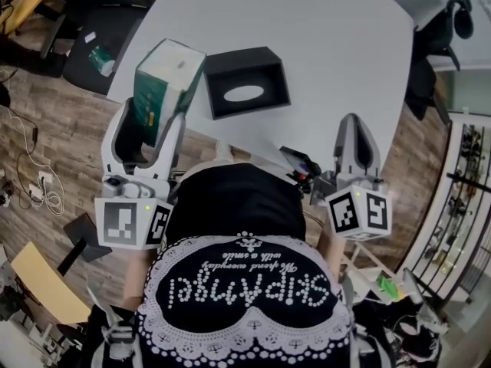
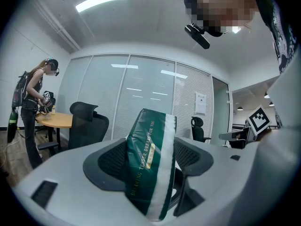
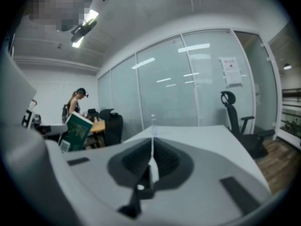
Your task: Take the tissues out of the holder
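The green tissue pack (image 1: 165, 79) is clamped between the jaws of the left gripper (image 1: 153, 121) and held clear of the black holder (image 1: 261, 71) on the white table (image 1: 330, 29). The right gripper (image 1: 354, 133) is closed on nothing. Removal is judged done; the pack is yet to be set down.

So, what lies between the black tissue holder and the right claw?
Nothing. In the head view, only bare white table stretches between the tissue holder and the shut right claw.
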`<state>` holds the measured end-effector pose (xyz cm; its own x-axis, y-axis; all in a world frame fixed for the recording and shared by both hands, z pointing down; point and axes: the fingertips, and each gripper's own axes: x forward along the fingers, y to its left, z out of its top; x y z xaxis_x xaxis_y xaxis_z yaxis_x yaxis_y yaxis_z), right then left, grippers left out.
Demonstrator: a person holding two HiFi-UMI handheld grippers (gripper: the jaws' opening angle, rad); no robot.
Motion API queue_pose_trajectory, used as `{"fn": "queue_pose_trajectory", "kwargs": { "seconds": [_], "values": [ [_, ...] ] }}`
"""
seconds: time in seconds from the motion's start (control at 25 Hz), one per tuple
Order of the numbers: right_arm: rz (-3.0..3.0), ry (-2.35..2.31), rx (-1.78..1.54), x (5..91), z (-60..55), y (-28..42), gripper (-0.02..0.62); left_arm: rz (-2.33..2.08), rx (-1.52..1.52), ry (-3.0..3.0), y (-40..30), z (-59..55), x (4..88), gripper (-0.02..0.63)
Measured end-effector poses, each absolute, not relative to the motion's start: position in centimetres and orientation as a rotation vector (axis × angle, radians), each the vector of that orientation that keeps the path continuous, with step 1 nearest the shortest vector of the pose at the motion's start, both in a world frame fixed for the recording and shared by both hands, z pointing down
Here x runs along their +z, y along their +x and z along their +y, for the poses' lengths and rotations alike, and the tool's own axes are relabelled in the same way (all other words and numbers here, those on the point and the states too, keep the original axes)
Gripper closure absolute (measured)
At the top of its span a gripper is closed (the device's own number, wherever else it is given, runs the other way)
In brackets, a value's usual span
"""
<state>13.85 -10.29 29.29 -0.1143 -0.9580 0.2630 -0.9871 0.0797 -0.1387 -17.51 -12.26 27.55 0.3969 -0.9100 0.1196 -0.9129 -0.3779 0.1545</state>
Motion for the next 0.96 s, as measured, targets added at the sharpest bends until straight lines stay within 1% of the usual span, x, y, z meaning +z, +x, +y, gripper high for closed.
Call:
{"fn": "queue_pose_trajectory", "kwargs": {
  "seconds": [0.96],
  "values": [
    [-2.252,2.016,0.417,29.19,-10.93,13.95,0.561,-1.64,0.034,2.469,-17.56,-12.47,27.14,0.268]
  ]
}}
